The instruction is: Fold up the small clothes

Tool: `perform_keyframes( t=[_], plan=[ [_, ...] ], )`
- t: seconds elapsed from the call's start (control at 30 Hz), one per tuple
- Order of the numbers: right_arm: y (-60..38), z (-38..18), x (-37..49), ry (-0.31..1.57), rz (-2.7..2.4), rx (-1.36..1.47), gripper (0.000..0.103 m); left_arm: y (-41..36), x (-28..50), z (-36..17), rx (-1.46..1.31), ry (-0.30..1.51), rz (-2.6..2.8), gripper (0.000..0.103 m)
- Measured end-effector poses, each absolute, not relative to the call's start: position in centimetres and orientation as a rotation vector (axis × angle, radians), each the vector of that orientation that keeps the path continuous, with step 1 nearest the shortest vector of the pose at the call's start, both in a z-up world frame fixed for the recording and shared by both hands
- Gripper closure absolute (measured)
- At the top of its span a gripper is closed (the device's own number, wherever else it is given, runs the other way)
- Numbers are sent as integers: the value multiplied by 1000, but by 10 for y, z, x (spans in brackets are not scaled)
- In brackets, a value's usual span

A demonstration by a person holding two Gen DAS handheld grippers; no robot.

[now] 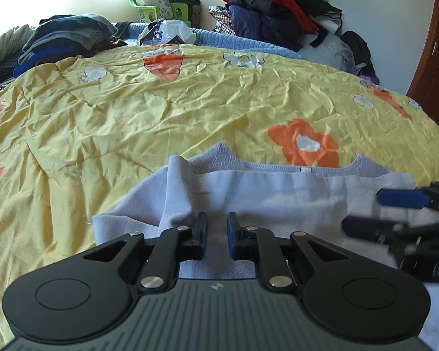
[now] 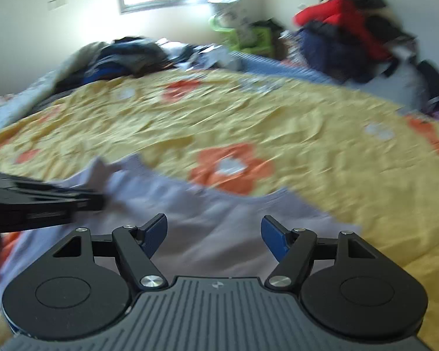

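A pale lavender garment (image 1: 278, 193) lies partly folded on the yellow flowered bedspread (image 1: 161, 111), its neckline at the far edge. My left gripper (image 1: 217, 228) is low over the garment's near part, jaws a small gap apart with nothing between them. My right gripper (image 2: 213, 234) is wide open and empty over the same garment (image 2: 207, 204); its view is blurred by motion. The right gripper also shows at the right edge of the left wrist view (image 1: 401, 213), and the left gripper at the left edge of the right wrist view (image 2: 44, 204).
A pile of dark folded clothes (image 1: 64, 38) sits at the bed's far left. A heap of red and navy jackets (image 1: 278, 8) stands against the far wall. A blue blanket (image 1: 243, 42) lies along the far edge. A wooden door (image 1: 436, 67) is at the right.
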State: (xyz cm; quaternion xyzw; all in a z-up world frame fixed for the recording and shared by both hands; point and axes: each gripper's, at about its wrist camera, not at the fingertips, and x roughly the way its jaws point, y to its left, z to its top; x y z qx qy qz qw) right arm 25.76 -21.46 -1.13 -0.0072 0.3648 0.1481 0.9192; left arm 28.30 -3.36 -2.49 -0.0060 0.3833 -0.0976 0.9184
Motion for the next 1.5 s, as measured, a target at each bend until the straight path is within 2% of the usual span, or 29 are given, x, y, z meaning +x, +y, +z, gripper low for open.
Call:
perform_keyframes(
  t=[0.07, 0.13, 0.3, 0.5, 0.73, 1.0, 1.37, 1.43, 1.5],
  plan=[
    [-209, -21, 265, 782, 289, -42, 29, -37, 282, -26, -4, 778, -193, 85],
    [-209, -28, 271, 766, 244, -46, 24, -40, 279, -27, 9, 766, -207, 76],
    [-217, -17, 261, 719, 170, 10, 23, -51, 268, -30, 66, 724, -266, 38],
    [-218, -12, 229, 699, 221, 20, 18, -60, 261, -34, 113, 688, -241, 36],
    [-233, -24, 221, 702, 163, 74, 17, -61, 256, -33, 131, 674, -229, 33],
    [-228, -39, 212, 668, 173, 16, 1, -64, 238, -36, 179, 633, -197, 23],
    [-223, -41, 206, 648, 168, -14, 1, -59, 213, -45, 200, 559, -176, 18],
    [-222, -42, 204, 643, 166, -12, 1, -58, 209, -45, 203, 551, -158, 13],
    [-224, -42, 202, 637, 166, -3, 1, -57, 209, -45, 196, 557, -125, 1]
  ],
)
